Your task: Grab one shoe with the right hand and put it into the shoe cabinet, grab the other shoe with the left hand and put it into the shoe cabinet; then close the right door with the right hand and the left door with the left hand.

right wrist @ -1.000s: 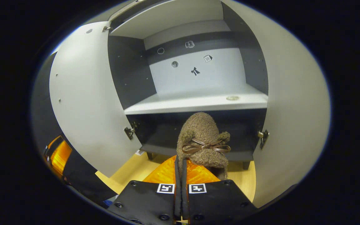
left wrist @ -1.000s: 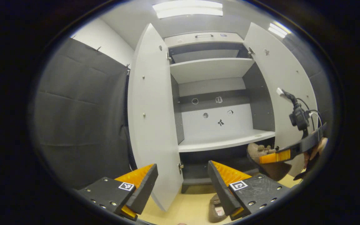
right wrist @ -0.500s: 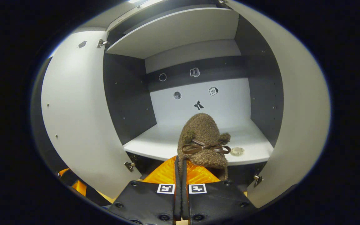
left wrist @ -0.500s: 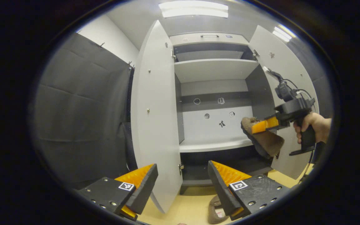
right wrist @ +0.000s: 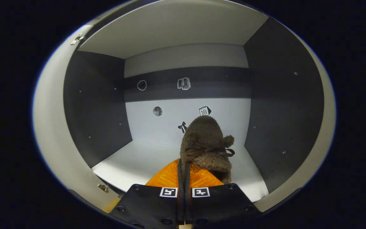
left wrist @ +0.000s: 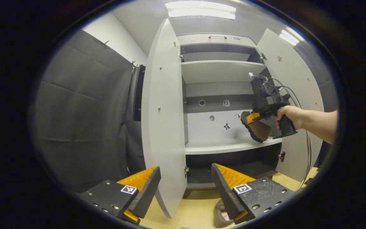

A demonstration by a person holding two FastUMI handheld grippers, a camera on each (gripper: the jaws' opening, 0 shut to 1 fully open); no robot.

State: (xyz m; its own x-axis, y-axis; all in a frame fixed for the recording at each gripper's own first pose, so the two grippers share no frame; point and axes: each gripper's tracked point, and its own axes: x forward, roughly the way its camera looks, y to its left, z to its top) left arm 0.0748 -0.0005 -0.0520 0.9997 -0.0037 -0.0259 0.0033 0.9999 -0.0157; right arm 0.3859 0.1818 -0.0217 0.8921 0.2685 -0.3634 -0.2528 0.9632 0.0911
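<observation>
Since the earlier frame, my right gripper (right wrist: 183, 168) — clamped on the first shoe (right wrist: 206, 143) — enters the cabinet (left wrist: 221, 71) above its middle shelf (right wrist: 151, 156). My left gripper (left wrist: 184, 184) gapes empty; second shoe (left wrist: 219, 216) and both doors remain.

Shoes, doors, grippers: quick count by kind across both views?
Shoes: 2, one held in the right gripper over the middle shelf, one on the floor by the left gripper
Cabinet doors: 2, left and right, both open
Grippers: 2
Total: 6
</observation>
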